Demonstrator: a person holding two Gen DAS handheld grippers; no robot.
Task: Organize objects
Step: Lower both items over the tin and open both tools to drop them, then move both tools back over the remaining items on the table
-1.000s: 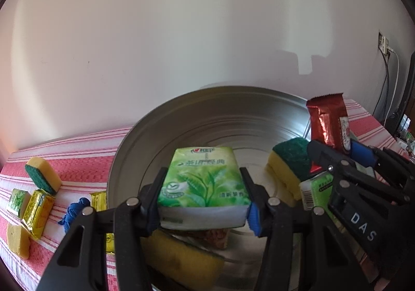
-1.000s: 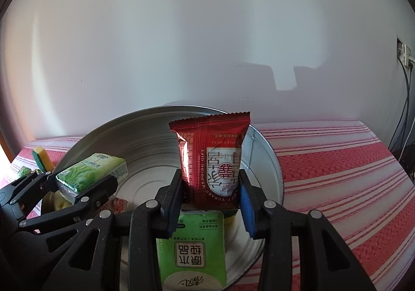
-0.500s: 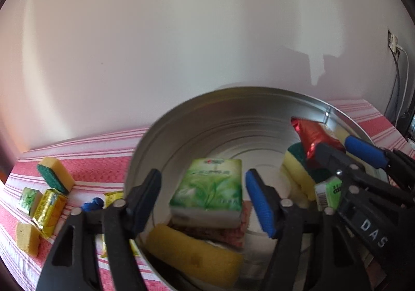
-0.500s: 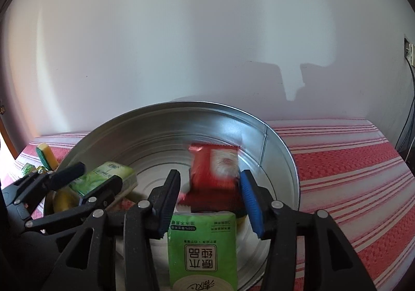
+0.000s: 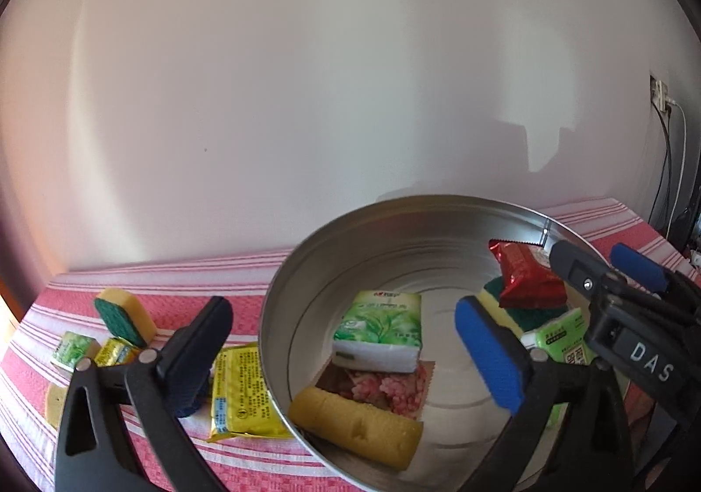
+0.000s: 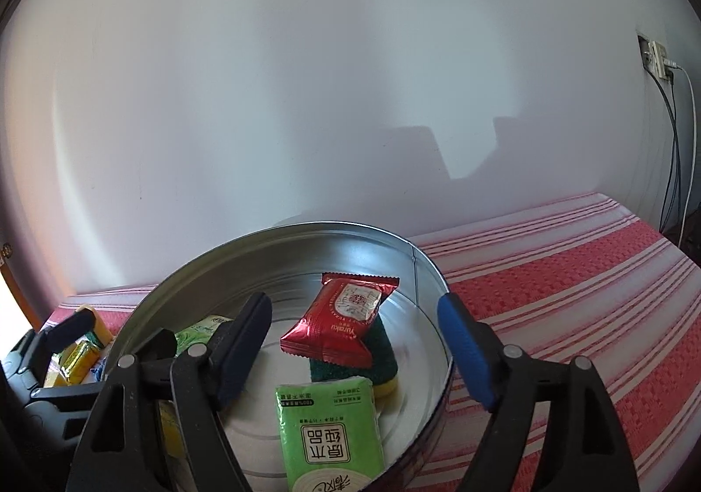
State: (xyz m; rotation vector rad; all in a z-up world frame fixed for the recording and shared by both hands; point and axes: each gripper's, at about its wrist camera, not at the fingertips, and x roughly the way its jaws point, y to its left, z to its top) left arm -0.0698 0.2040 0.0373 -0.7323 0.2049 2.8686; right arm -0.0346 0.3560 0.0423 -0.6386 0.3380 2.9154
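The left hand-held gripper [image 5: 350,338] stood spread wide, its jaws having just been opening, with nothing pinched; the green tea tissue pack [image 5: 379,330] lay free in the metal basin [image 5: 394,216], on a pink packet. The right hand-held gripper [image 6: 355,343] was likewise parted, having just been opening, and the red snack pouch [image 6: 341,323] rested loose on a green-and-yellow sponge [image 6: 372,365] in the same basin. What remained lay outside on the striped worktop [image 5: 184,286], left of the basin: a yellow sachet [image 5: 238,395] just beside the rim, its long axis running away from the camera, and another sponge [image 5: 125,316] beyond. The left hand looked nearer these.
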